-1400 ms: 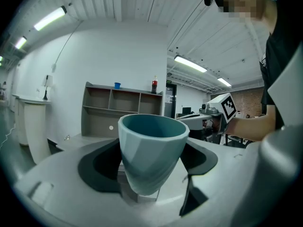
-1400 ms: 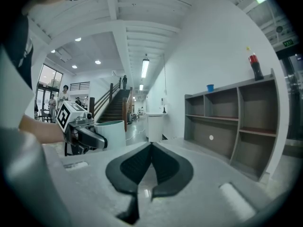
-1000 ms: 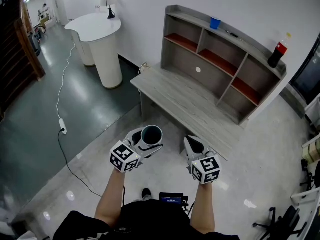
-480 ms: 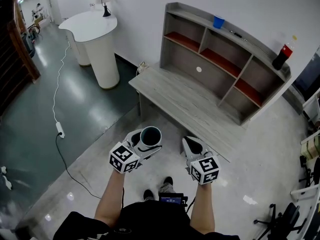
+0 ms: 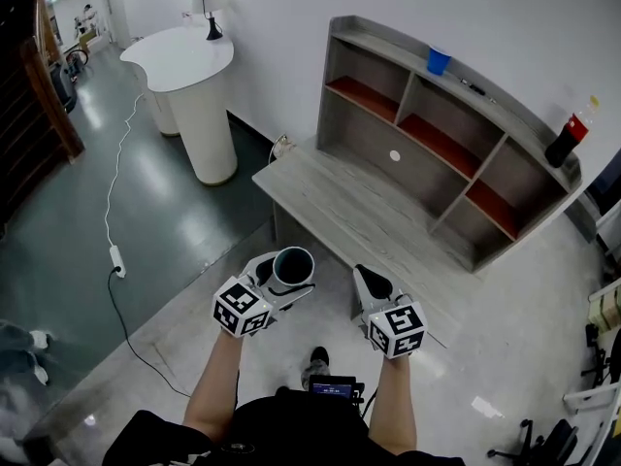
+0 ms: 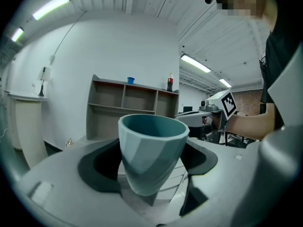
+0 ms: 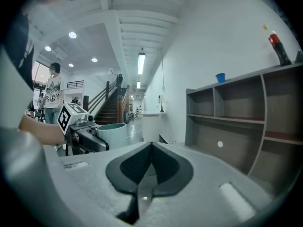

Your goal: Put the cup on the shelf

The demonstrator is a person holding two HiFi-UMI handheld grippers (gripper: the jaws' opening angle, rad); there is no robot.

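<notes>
Two grippers hang over the floor, in front of the desk (image 5: 335, 197). The left gripper (image 5: 284, 282) clamps the upright teal cup (image 5: 293, 264). The right gripper (image 5: 368, 280) has its jaws pressed together, empty. The shelf (image 5: 439, 155) is well apart.

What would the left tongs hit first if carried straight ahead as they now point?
Likely the grey wooden shelf unit: the left tongs, holding the teal faceted cup, seem to aim over the grey desk top. Depth is unclear.

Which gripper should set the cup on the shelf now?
Left. The left gripper is shut on the teal cup, upright; the right gripper is shut and empty. Both hang short of the shelf.
</notes>
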